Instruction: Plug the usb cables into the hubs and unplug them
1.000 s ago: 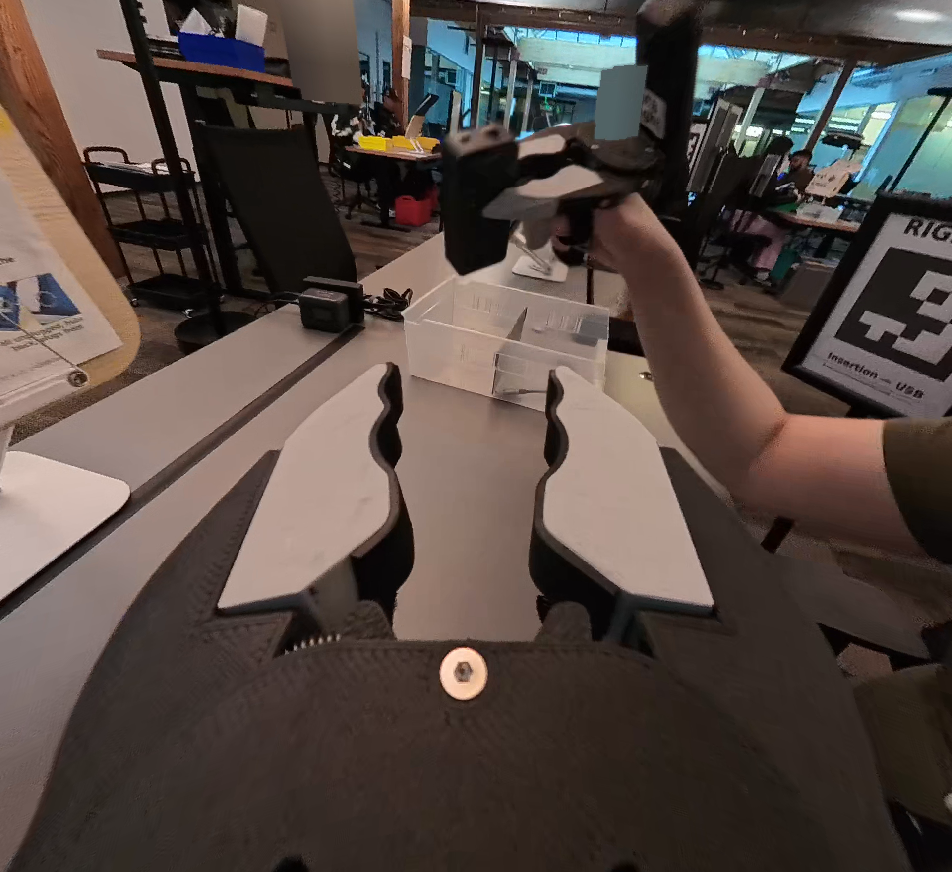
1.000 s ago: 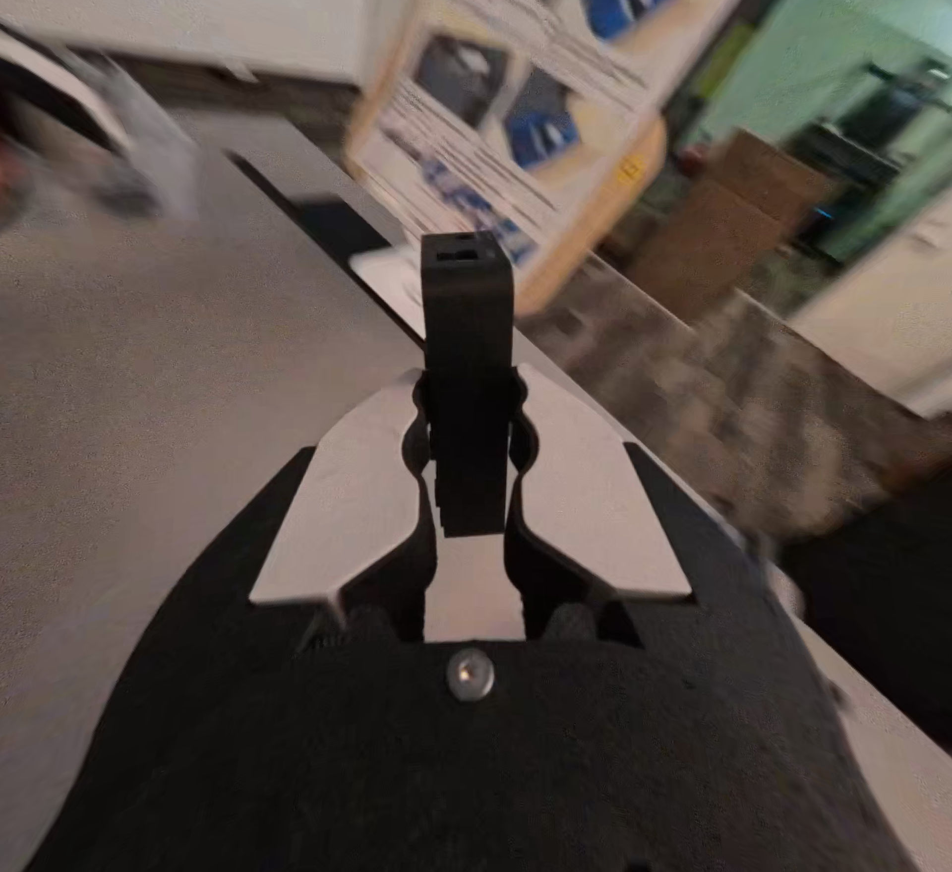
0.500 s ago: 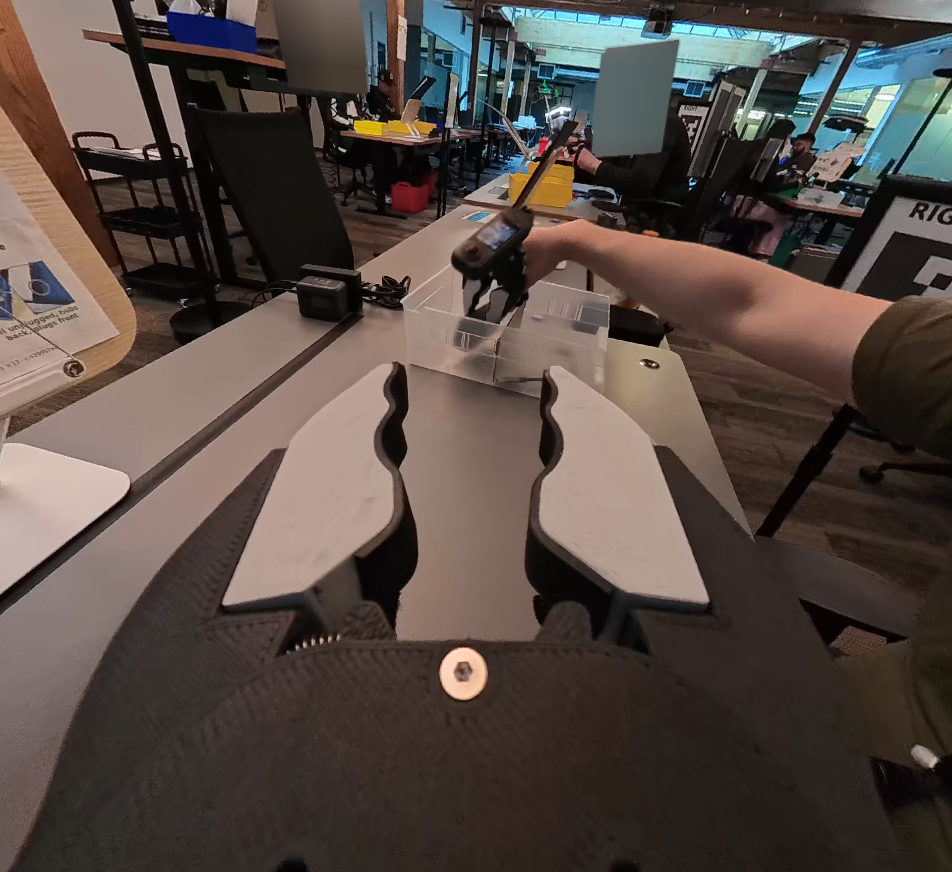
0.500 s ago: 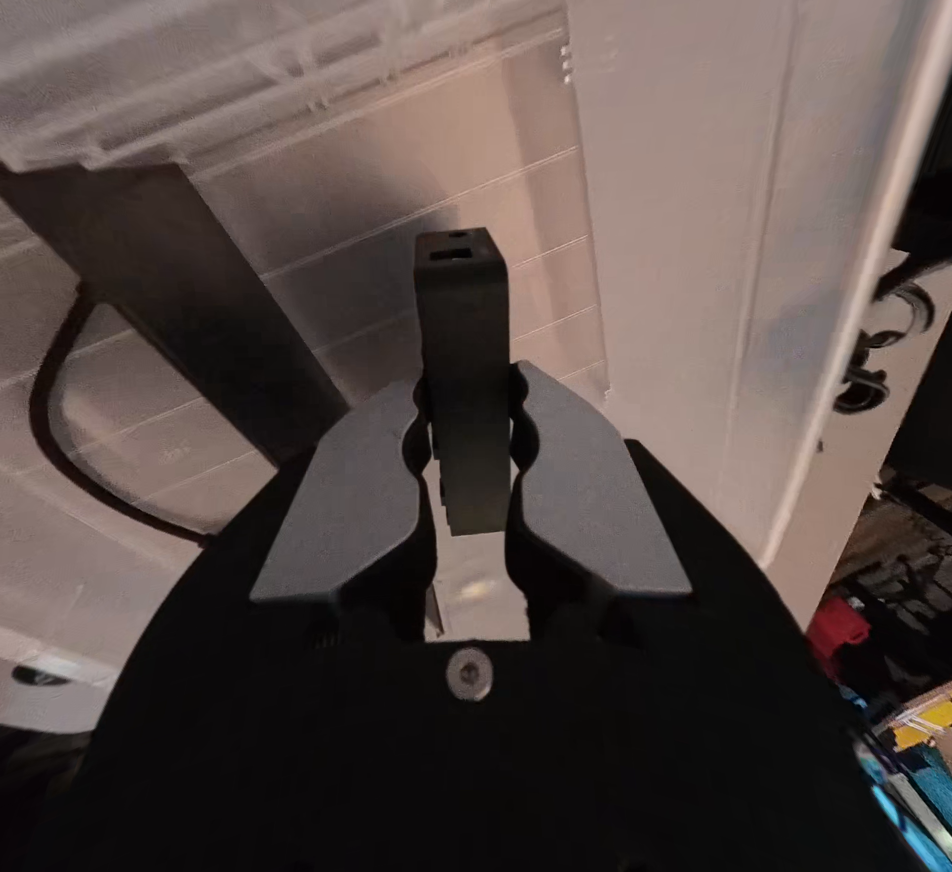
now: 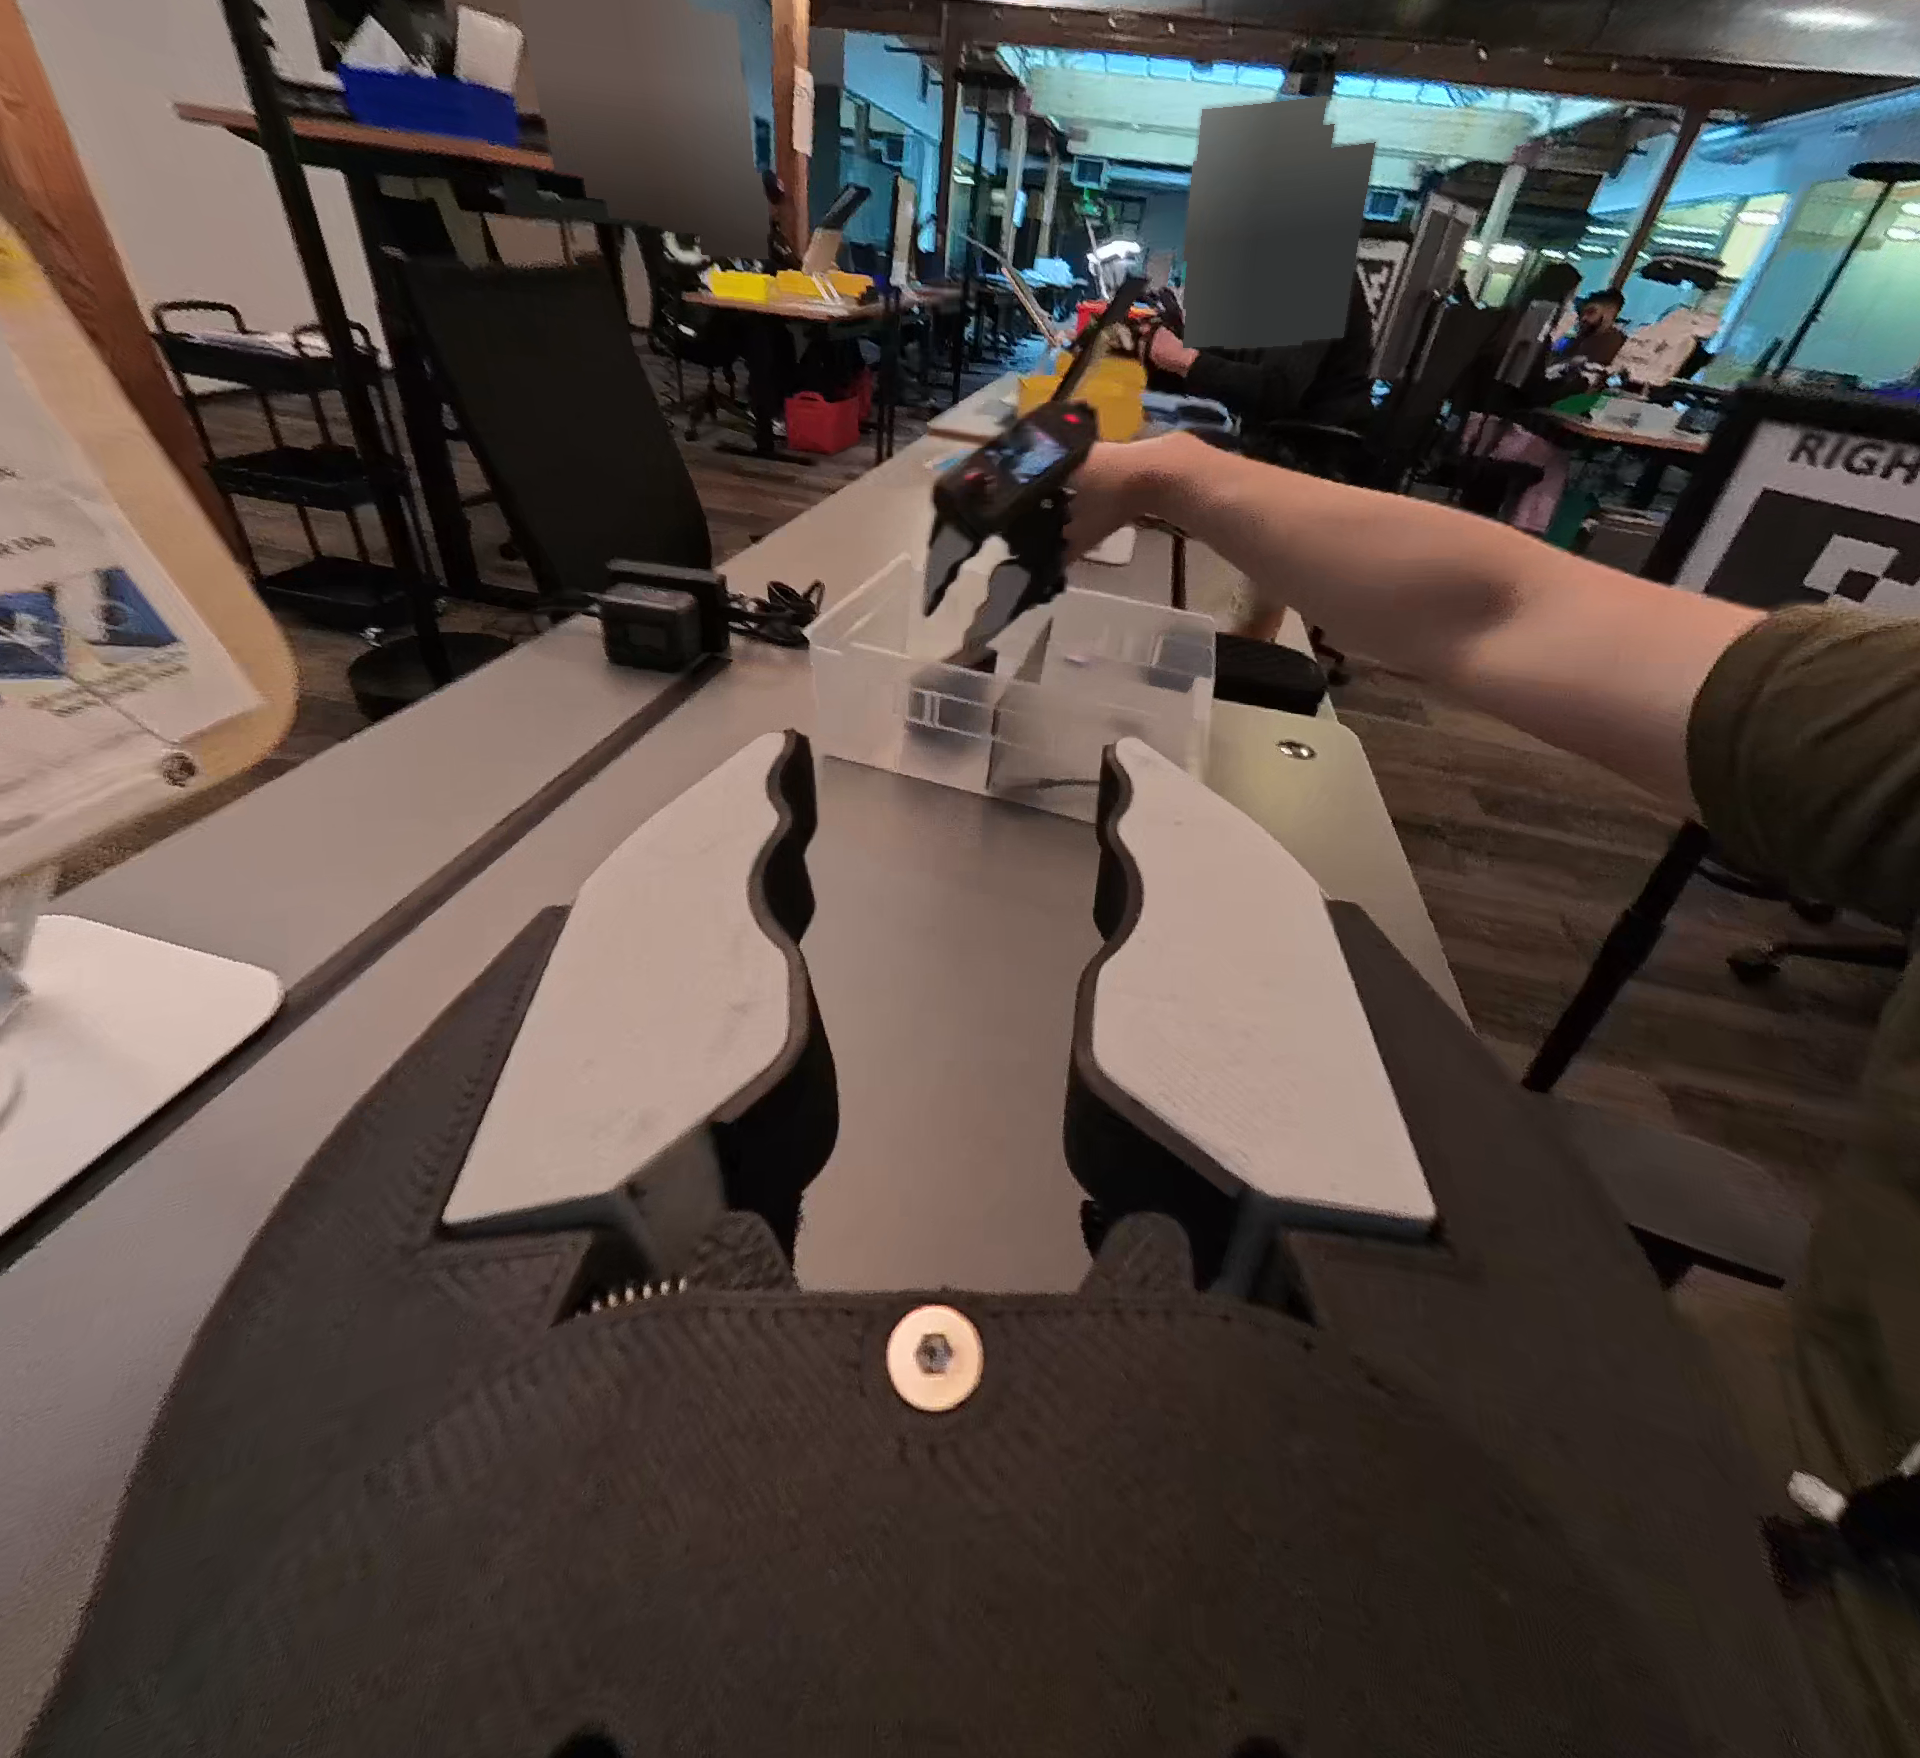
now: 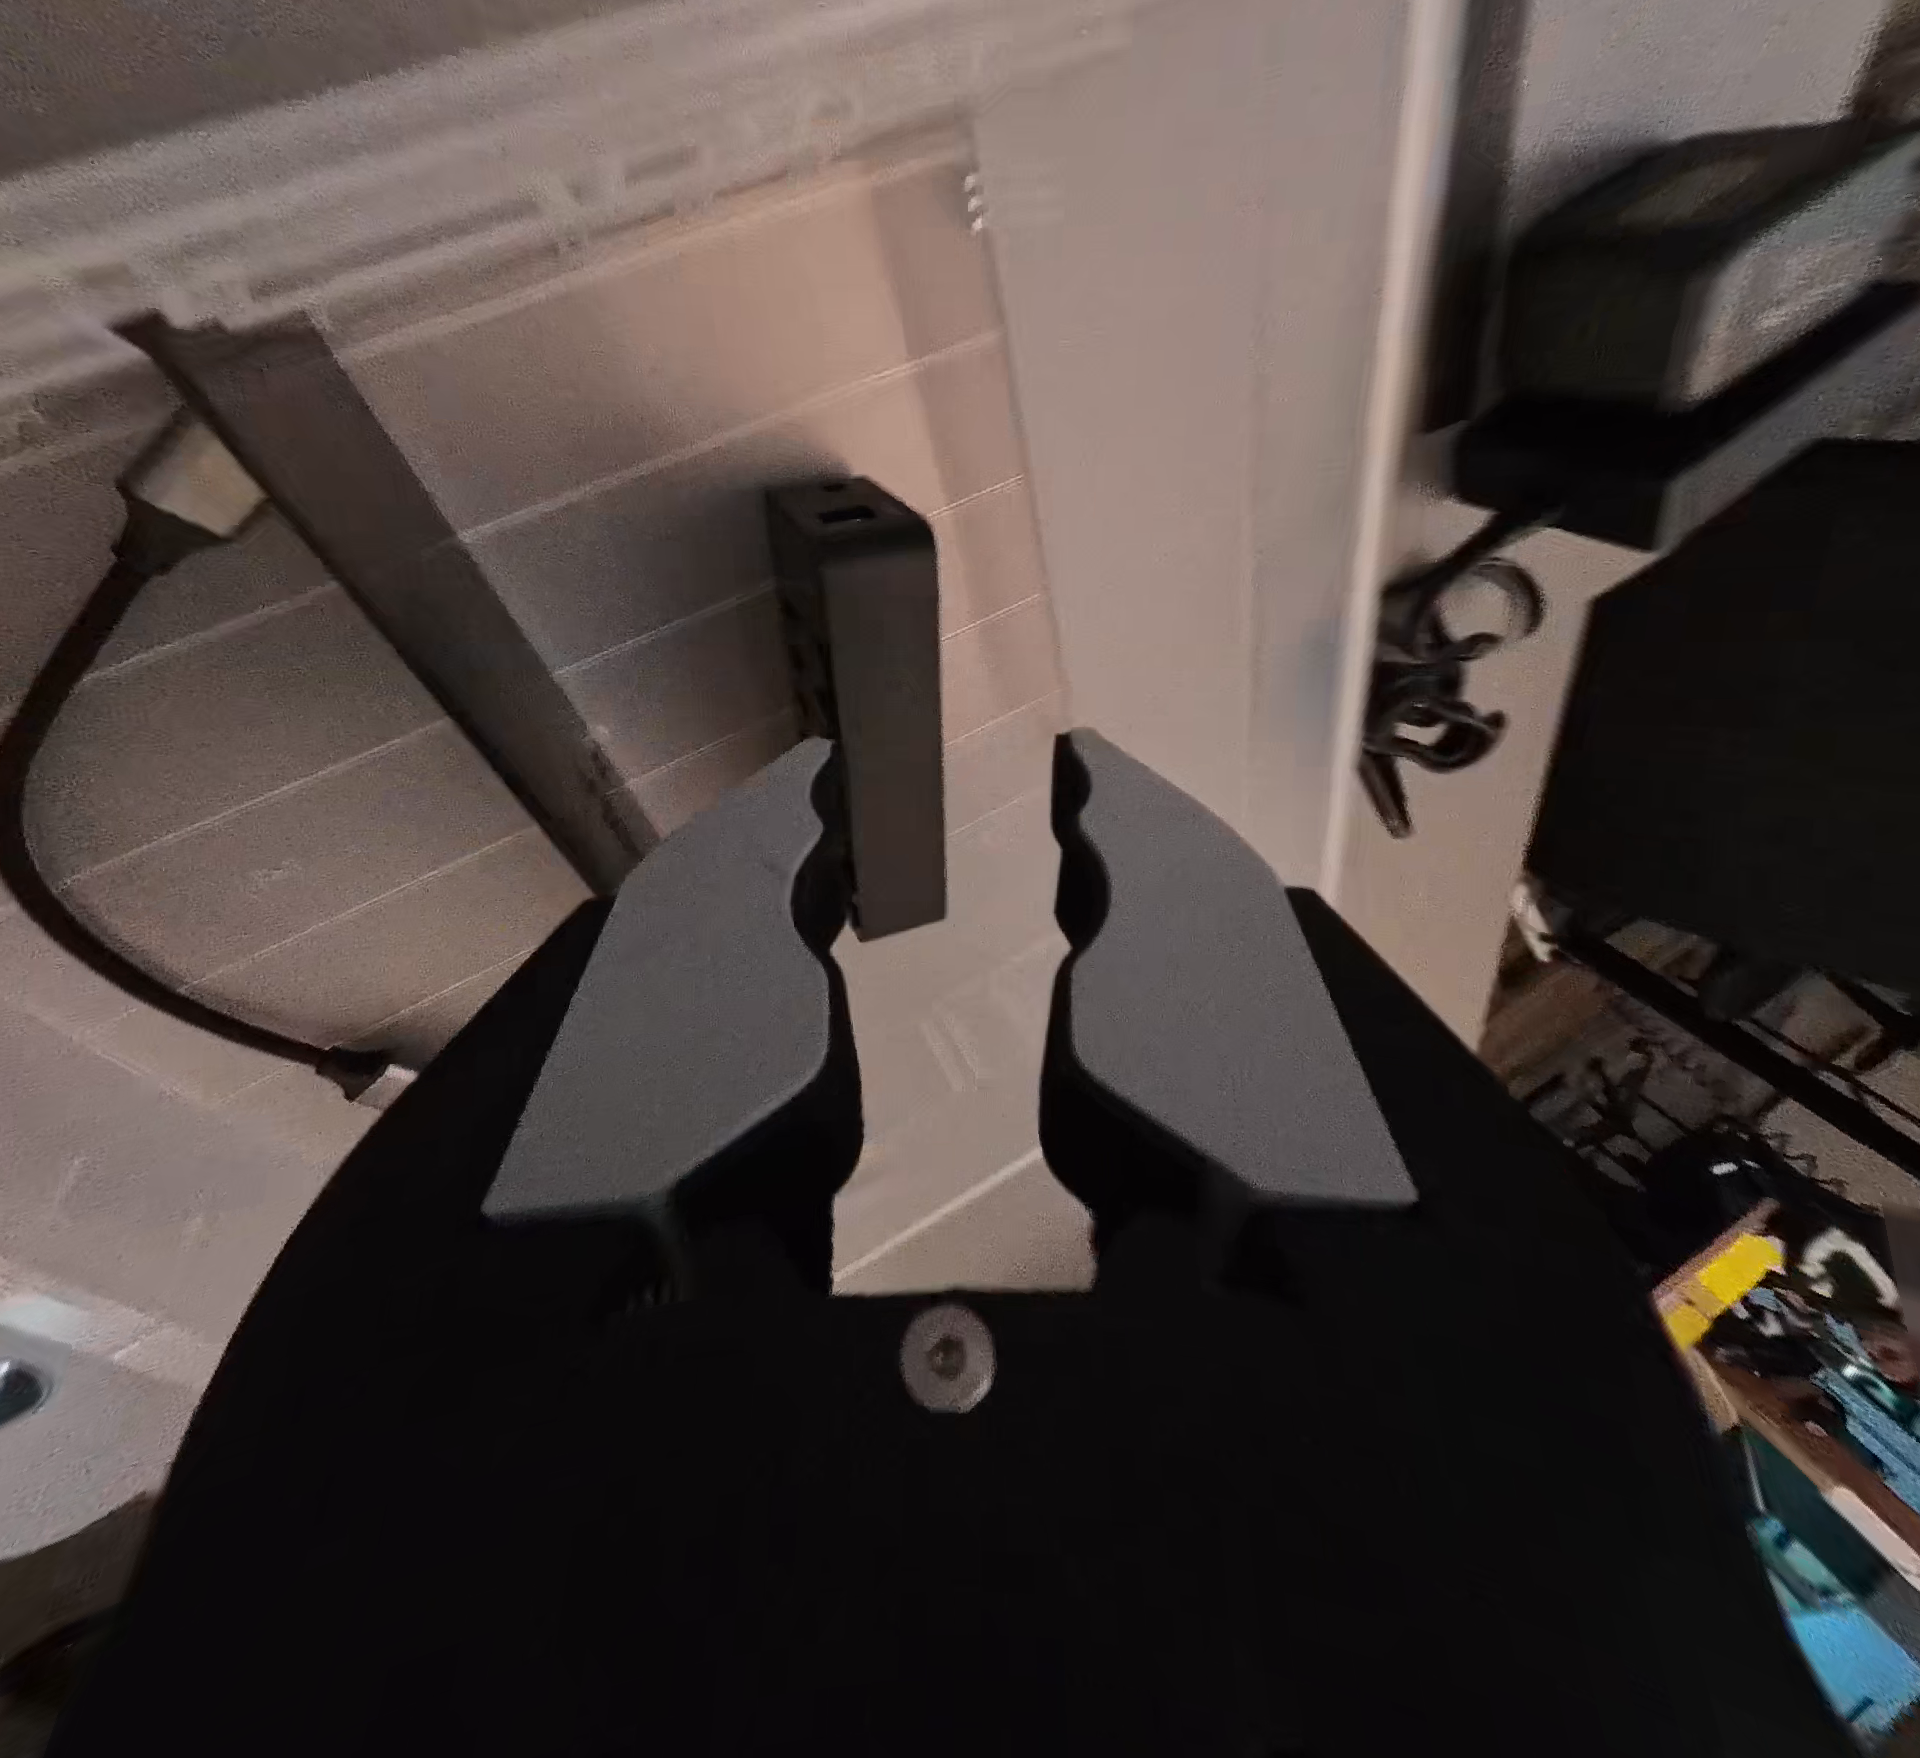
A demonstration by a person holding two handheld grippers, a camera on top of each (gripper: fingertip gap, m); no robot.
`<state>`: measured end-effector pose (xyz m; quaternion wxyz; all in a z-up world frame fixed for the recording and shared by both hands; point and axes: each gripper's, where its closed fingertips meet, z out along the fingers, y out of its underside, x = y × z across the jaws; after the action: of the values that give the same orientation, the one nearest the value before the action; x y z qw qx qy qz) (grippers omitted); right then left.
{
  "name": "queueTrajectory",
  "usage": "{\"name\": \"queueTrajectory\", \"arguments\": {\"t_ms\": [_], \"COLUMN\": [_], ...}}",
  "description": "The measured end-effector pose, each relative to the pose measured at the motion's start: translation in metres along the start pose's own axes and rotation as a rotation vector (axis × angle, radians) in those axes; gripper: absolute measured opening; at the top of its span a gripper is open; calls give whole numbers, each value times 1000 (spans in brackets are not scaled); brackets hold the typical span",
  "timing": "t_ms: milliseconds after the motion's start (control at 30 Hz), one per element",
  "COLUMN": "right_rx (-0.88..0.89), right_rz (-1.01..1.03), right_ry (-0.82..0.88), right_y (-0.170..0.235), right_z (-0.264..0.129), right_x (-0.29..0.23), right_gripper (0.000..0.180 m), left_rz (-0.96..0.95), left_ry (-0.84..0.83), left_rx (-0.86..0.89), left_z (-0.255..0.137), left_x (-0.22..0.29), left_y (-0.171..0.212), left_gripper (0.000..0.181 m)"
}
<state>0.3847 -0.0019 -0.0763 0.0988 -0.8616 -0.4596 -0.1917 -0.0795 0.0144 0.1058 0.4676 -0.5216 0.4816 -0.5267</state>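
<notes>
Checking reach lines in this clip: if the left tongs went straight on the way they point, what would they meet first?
Probably the clear plastic divided box on the grey table. The left tongs stand open and empty and point at its near wall, with bare tabletop between. Depth is hard to judge.

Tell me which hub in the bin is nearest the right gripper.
The short black hub, right at the open right gripper. The longer grey hub with the black cable lies farther left.
</notes>
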Motion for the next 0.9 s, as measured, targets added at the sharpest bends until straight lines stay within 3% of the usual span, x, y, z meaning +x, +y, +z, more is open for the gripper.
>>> {"name": "queueTrajectory", "arguments": {"t_ms": [133,267,333,467,567,700,767,900], "right_rx": [263,619,813,1093,1166,1227,1195,1114], "right_rz": [83,222,247,283,253,215,199,124], "right_ry": [378,735,734,483,392,290,267,275], "right_y": [-51,-120,-164,-253,-303,-350,-365,-372], "right_z": [-98,-213,-245,-265,-269,-259,-250,-230], "right_x": [33,25,-4,-51,-57,-62,-59,-58], "right_gripper": [38,44,43,45,46,45,45,46], "left_rz": [36,107,65,3,106,180,134,249], "left_ry": [-187,-553,-695,-900,-868,-664,-544,-402], "left_rx": [49,-101,-138,-89,-270,-771,-1009,-1378], "left_z": [-38,-115,-166,-251,-272,-283,-291,-310], "left_x": [-21,-58,-67,-77,-99,-149,-160,-194], "left_y": [-23,-24,-22,-21,-9,40,73,117], "left_gripper": [50,51,50,44,37,34,32,32]}}
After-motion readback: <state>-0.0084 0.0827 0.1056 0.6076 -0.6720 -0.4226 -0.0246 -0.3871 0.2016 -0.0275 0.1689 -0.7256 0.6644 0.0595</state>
